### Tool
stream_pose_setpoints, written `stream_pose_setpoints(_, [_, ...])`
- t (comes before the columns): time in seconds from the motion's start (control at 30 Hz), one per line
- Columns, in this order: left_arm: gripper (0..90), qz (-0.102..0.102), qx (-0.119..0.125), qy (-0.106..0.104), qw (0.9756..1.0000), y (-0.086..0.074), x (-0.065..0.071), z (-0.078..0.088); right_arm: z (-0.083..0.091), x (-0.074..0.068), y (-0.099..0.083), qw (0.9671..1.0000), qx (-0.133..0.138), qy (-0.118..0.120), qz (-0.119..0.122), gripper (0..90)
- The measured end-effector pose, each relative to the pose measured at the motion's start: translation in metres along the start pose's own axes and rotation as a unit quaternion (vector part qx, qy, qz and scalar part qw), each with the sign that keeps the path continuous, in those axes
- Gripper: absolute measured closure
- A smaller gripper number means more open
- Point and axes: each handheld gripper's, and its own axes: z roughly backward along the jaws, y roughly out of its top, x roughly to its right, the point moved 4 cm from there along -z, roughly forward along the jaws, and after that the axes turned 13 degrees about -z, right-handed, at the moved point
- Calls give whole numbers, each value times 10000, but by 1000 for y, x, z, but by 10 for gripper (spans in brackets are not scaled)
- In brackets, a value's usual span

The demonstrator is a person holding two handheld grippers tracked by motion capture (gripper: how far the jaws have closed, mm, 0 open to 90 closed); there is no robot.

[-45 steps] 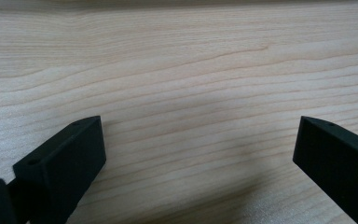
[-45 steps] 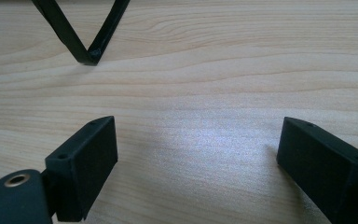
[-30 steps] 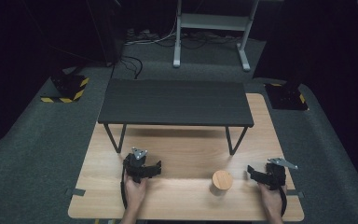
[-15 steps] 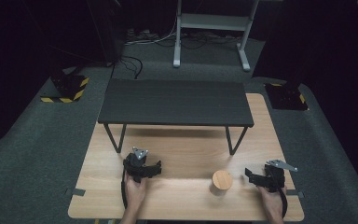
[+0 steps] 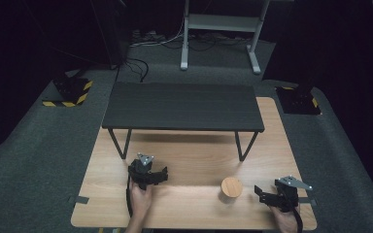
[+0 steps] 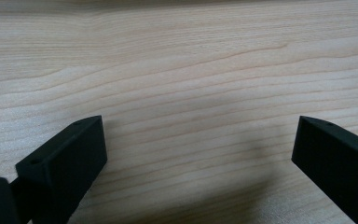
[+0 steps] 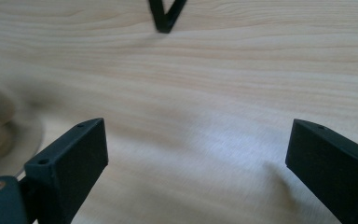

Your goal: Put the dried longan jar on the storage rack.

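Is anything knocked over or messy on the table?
No. The round wooden-lidded jar stands upright on the wooden table, the black bench sits straight, and nothing is spilled.

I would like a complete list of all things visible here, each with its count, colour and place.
wooden table: one, light wood, centre
low bench: one, black, far half of the table
round wooden container: one, tan, near edge, just left of the right tongs
hazard-striped bases: two, black and yellow, floor on both sides
metal stand: one, grey, far floor
left tongs: one, black, open, empty
right tongs: one, black, open, empty
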Motion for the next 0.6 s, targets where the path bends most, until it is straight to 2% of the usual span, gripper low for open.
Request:
stream_pose_setpoints(0.1, [32, 37, 11, 11, 10000, 0, 0, 0, 12, -8, -8, 9996, -57, 174, 206, 57])
stream_pose_setpoints(0.33, [32, 48, 20, -3, 10000, -1, -1, 0, 25, -22, -18, 9973, -136, 474, 537, 58])
stream_pose_setpoints(0.43, [32, 60, 27, -13, 10000, -1, -2, 1, 31, -33, -21, 9934, -181, 746, 850, 57])
stream_pose_setpoints(0.47, [32, 60, 27, -13, 10000, -1, -2, 1, 31, -33, -21, 9934, -181, 746, 850, 57])
stream_pose_setpoints(0.57, [32, 63, 27, -12, 10000, -1, -2, 1, 30, -42, -21, 9889, -245, 987, 1079, 55])
stream_pose_setpoints(0.6, [32, 61, 27, -11, 10000, -1, -2, 1, 29, -47, -20, 9864, -268, 1062, 1226, 55])
